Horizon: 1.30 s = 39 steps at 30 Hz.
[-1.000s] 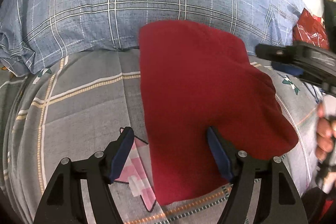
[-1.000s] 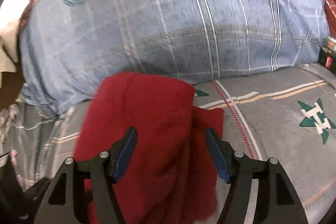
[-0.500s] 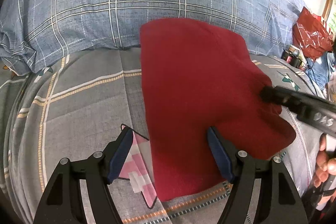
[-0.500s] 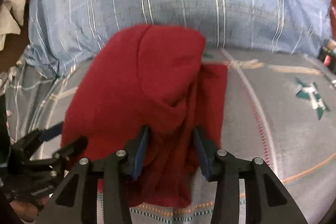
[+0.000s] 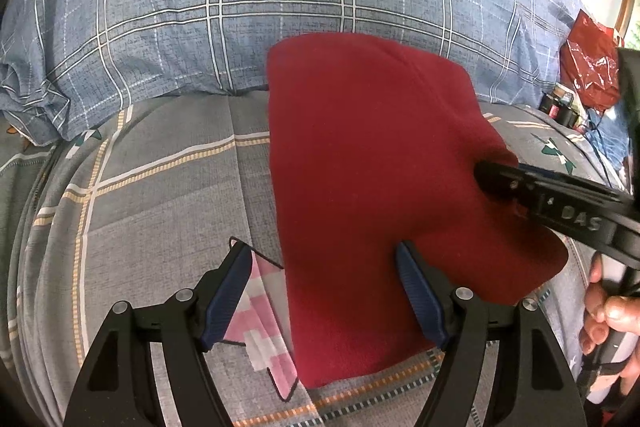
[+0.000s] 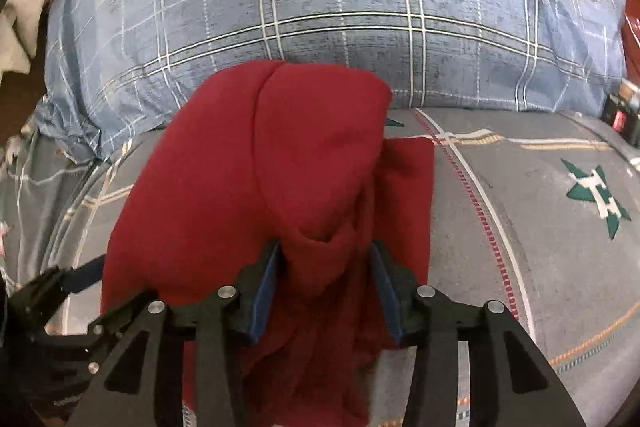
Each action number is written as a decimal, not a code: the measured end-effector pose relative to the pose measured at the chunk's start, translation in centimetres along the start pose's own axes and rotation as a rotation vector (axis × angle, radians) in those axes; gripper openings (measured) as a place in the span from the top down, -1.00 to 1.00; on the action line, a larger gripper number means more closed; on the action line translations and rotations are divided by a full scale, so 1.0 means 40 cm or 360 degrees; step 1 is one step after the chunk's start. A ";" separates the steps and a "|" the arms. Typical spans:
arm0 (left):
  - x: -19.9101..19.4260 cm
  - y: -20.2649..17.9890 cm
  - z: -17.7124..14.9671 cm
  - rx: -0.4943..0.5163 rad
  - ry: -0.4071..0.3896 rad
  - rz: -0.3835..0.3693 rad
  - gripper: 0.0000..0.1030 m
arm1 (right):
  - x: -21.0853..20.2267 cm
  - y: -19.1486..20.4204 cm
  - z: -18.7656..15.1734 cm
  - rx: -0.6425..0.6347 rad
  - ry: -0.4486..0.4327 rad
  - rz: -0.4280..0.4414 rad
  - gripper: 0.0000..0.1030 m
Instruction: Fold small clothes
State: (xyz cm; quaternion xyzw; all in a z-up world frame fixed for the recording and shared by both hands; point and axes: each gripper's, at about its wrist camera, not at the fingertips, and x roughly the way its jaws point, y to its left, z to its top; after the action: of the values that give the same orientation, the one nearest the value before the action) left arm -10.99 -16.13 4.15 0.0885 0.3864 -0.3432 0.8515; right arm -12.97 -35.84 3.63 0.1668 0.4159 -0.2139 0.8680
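Right gripper (image 6: 326,287) fingers just closing, pinching red garment (image 5: 372,187) fold; left gripper (image 5: 320,295) wide open, empty.

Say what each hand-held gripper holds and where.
Right hand-held gripper: jaws just closing on the red garment, bunched fold at its near right edge. Left hand-held gripper: open, holding nothing.

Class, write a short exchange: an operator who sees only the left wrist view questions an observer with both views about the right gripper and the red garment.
Operator: Has the right gripper caught the red garment?
Observer: Yes. Its jaws have just been closing, and a bunched fold of the garment is pinched between the pads.
Operator: Is there cloth beyond that fold?
Observer: Yes, a flat lower layer shows to the fold's right.
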 end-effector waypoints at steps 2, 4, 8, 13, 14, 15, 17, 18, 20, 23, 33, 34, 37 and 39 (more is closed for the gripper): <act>-0.001 0.002 0.000 0.0001 0.0002 -0.0003 -0.44 | -0.023 -0.001 -0.002 0.0006 -0.0039 0.0042 0.07; -0.001 0.003 0.000 0.0000 0.0004 0.0000 -0.47 | -0.050 -0.006 -0.001 0.0033 -0.0094 0.0106 0.04; 0.001 0.005 -0.002 -0.0006 0.0001 0.0013 -0.55 | -0.061 -0.009 0.005 0.0037 -0.0130 0.0155 0.00; 0.004 0.007 0.000 -0.0015 0.0010 0.0009 -0.58 | 0.008 -0.007 -0.005 0.0052 0.0046 0.0109 -0.10; 0.004 0.007 0.001 -0.0018 0.0011 0.0007 -0.58 | 0.006 -0.005 -0.004 0.0047 0.0038 0.0105 -0.12; 0.003 0.008 0.002 -0.0021 0.0013 0.0002 -0.58 | 0.002 -0.003 -0.007 0.0048 0.0030 0.0102 -0.14; 0.004 0.011 0.004 -0.0028 0.0016 -0.0007 -0.58 | -0.007 -0.006 -0.008 0.0055 0.0000 0.0104 -0.16; 0.005 0.012 0.004 -0.0032 0.0019 -0.0010 -0.58 | -0.005 -0.008 -0.009 0.0053 -0.0001 0.0109 -0.16; 0.006 0.014 0.006 -0.0040 0.0022 -0.0015 -0.58 | 0.001 -0.014 -0.010 0.0079 0.0009 0.0139 -0.16; 0.004 0.018 0.008 -0.0052 0.0019 -0.0029 -0.58 | 0.008 -0.029 -0.005 0.0172 -0.0002 0.0213 -0.18; -0.032 0.052 0.016 -0.0177 -0.0069 -0.0140 -0.58 | -0.028 -0.034 -0.005 0.0094 -0.0015 0.0159 0.67; -0.035 0.060 0.016 -0.0200 -0.0068 -0.0178 -0.58 | -0.025 -0.042 -0.006 0.0132 -0.0018 0.0205 0.64; -0.031 0.083 0.024 -0.0272 -0.0047 -0.0286 -0.58 | -0.055 -0.072 0.007 0.0276 -0.0115 0.0302 -0.03; -0.014 0.103 0.035 -0.0336 -0.0021 -0.0364 -0.58 | -0.083 -0.111 0.009 0.0387 -0.0248 0.0277 -0.71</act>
State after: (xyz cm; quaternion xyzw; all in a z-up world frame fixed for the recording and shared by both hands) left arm -7.72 -13.34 5.03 -0.0483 0.4224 -0.3959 0.8139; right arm -16.86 -39.01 5.97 0.2887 0.3022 -0.1990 0.8864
